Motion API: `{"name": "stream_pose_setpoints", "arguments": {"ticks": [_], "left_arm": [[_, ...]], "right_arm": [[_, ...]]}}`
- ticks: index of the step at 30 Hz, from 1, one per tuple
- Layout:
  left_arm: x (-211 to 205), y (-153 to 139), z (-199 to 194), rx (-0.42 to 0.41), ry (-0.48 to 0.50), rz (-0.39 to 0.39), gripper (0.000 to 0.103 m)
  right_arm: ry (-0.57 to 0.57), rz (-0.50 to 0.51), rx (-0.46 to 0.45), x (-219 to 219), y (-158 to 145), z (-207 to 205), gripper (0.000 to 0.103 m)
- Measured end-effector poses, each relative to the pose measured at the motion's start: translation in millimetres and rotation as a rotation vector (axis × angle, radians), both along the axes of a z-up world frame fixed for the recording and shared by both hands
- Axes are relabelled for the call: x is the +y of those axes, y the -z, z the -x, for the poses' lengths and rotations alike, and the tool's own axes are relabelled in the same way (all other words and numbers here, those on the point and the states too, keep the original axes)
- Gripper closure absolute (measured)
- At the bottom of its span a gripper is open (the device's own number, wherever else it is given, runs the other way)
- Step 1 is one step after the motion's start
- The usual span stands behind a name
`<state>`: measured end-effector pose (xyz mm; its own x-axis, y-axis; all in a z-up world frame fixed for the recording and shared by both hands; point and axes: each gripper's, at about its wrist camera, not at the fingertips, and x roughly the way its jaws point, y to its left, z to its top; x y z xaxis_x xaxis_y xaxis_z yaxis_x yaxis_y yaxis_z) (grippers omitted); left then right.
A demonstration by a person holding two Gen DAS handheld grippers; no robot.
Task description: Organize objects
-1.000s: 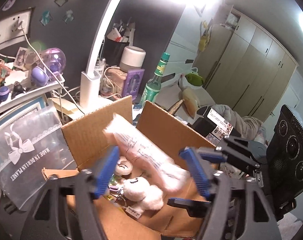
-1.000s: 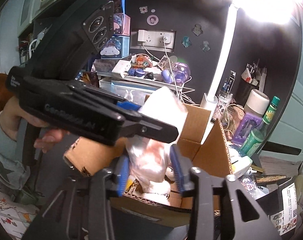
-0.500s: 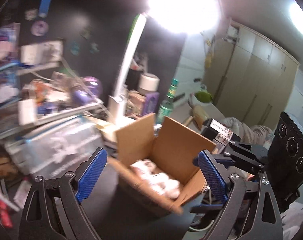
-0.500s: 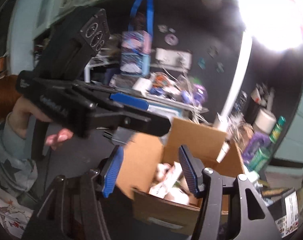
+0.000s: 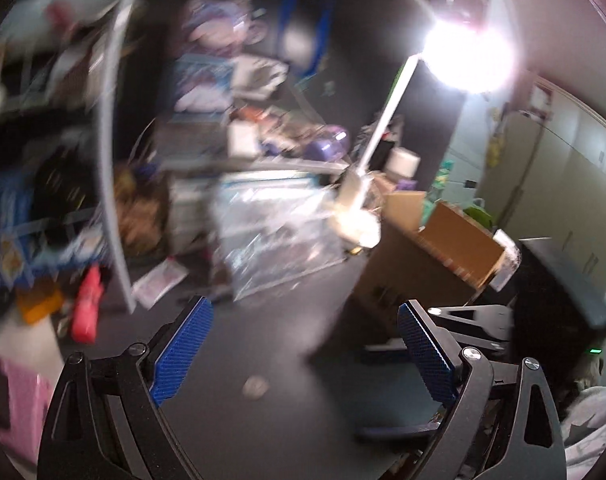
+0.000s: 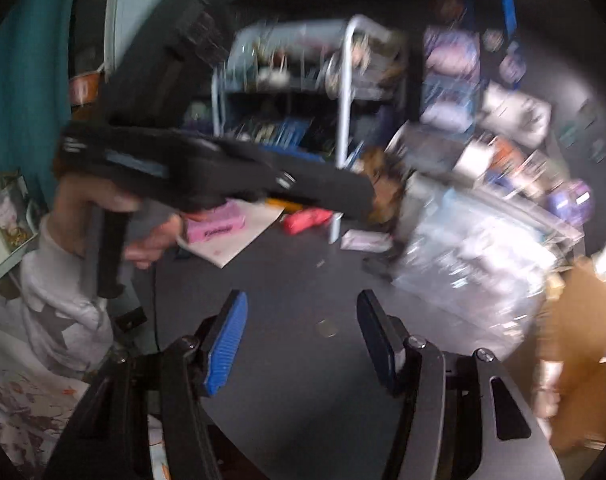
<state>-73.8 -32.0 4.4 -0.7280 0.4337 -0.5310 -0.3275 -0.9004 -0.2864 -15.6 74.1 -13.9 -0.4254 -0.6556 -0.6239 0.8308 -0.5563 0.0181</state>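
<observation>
Bright desk lamp (image 5: 469,58), wardrobe doors (image 5: 559,172), teal curtain (image 6: 27,80)

A dark wall (image 5: 355,40) backs the dark bench (image 5: 263,352). A bright lamp (image 5: 469,56) glares at upper right, beside pale wardrobe doors (image 5: 559,168). A white-framed shelf rack (image 6: 345,92) stands at the bench's far edge.

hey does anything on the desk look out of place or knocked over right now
The pictures are motion-blurred, so only loosely. A red pouch and a small packet lie loose on the dark desk beside the rack leg, and a small round thing, maybe a coin, sits stray between the open left claw fingers.
</observation>
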Motion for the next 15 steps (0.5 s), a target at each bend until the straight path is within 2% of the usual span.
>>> {"name": "stream_pose_setpoints", "arguments": {"ticks": [2, 6, 10, 12, 14, 15], "left_arm": [[-14, 18, -4, -0.029, -0.032, -0.009, 0.010], [-37, 46, -7, -0.086, -0.092, -0.031, 0.010], [-53, 63, -11, -0.122, -0.125, -0.066, 0.010], [-57, 67, -13, -0.130, -0.132, -0.072, 0.010], [-60, 71, -12, -0.138, -0.138, -0.077, 0.010], [-61, 73, -11, -0.142, -0.139, -0.080, 0.010]], "right_arm": [[0.004, -0.031, -0.056, -15, 24, 16, 0.049], [0.031, -0.106, -0.150, -38, 71, 45, 0.059], [0.053, -0.189, -0.148, -55, 102, 66, 0.063], [0.053, -0.199, -0.168, -58, 110, 74, 0.068], [0.058, -0.208, -0.143, -62, 112, 79, 0.070], [0.060, -0.211, -0.139, -63, 112, 80, 0.075]]}}
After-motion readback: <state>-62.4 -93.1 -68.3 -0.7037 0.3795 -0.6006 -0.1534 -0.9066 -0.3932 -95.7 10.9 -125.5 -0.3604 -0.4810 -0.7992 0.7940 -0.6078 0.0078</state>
